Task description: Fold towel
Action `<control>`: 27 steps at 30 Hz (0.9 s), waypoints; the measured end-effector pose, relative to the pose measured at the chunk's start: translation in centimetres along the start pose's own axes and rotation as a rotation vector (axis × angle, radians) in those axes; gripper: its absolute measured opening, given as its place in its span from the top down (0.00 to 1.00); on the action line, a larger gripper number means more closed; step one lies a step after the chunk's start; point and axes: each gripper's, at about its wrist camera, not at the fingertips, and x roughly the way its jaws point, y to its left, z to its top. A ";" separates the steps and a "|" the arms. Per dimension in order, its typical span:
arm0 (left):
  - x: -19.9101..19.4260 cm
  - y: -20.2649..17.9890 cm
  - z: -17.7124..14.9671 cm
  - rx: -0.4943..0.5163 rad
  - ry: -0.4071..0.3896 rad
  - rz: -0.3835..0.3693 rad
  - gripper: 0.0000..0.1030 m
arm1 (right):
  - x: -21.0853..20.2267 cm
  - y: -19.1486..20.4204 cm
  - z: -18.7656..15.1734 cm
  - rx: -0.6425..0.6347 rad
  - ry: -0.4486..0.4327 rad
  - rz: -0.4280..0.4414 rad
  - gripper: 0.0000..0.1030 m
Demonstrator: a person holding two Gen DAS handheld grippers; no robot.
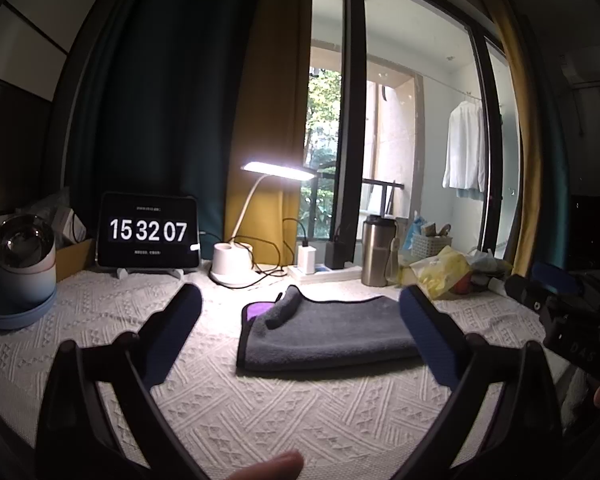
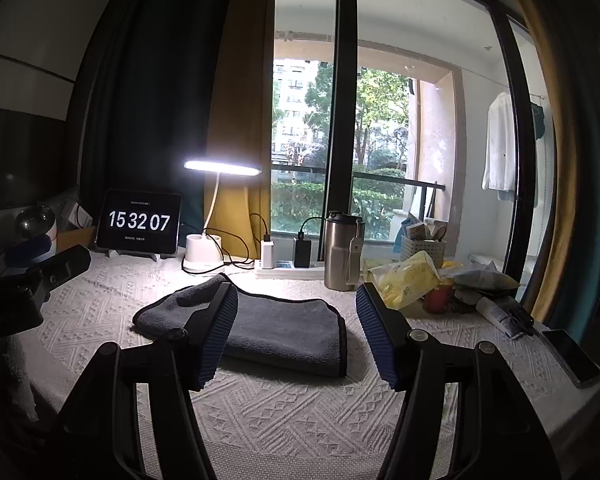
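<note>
A dark grey towel (image 1: 332, 332) with black edging lies folded on the white textured tablecloth (image 1: 260, 408), a purple patch showing at its back left corner, where a flap is bunched up. It also shows in the right wrist view (image 2: 284, 332). My left gripper (image 1: 300, 312) is open and empty, held above the cloth just short of the towel's front edge. My right gripper (image 2: 296, 320) is open and empty, its fingers astride the towel from in front. The right gripper's body (image 1: 572, 312) shows at the right of the left wrist view.
Along the back stand a clock tablet (image 1: 148, 232), a lit desk lamp (image 1: 236, 260), chargers on a power strip (image 2: 288, 260), a steel tumbler (image 2: 342, 252), a basket (image 2: 422, 248) and yellow bags (image 2: 404, 280). A phone (image 2: 572, 356) lies at right, stacked bowls (image 1: 20, 264) at left.
</note>
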 end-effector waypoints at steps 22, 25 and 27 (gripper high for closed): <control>0.1 -0.3 -0.2 0.004 0.008 0.005 0.02 | -0.1 -0.1 -0.1 0.008 0.002 -0.004 0.37; 0.1 -0.3 -0.2 0.003 0.010 0.005 0.02 | 0.0 -0.2 -0.1 0.008 0.001 -0.005 0.37; 0.1 -0.3 -0.2 0.004 0.007 0.005 0.02 | -0.1 -0.2 -0.1 0.008 -0.001 -0.006 0.37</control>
